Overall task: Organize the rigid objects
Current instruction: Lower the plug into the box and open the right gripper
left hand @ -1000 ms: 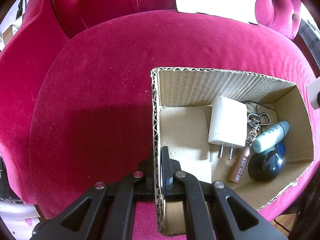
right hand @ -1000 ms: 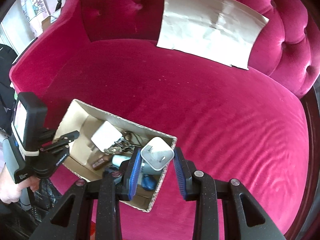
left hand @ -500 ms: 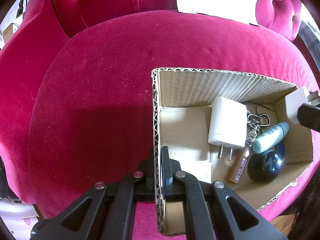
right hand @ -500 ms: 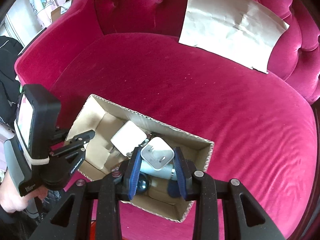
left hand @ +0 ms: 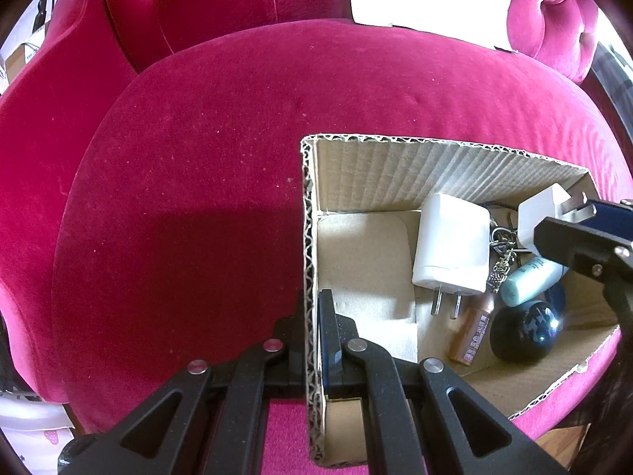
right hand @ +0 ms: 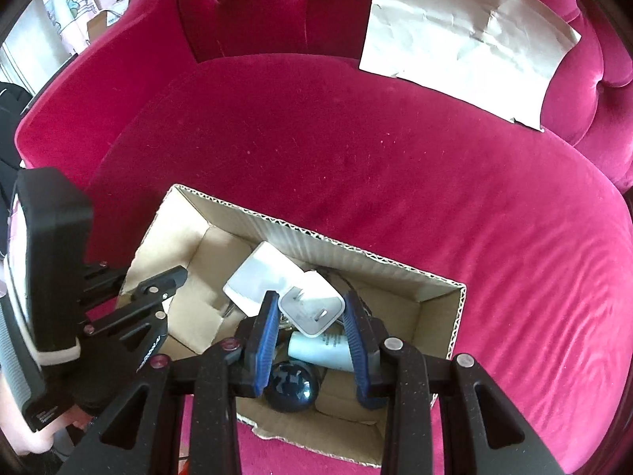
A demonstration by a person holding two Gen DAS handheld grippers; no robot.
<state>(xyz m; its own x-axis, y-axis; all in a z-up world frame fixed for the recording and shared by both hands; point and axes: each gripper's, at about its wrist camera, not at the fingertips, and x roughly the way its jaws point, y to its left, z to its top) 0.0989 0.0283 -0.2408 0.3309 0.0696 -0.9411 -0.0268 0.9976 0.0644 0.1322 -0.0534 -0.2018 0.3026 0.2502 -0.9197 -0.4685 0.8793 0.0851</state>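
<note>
Two grippers work: left gripper [left hand: 312,340] clamps the box [left hand: 435,166] wall; right gripper [right hand: 312,328] grips a plug [right hand: 310,310]. Release low, at box's three o'clock end.

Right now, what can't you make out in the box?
- Keys: left wrist view, half hidden behind big charger; right wrist view, covered by small charger.
- Brown bottle label: too small.
- Box right end: hidden by right gripper.
</note>
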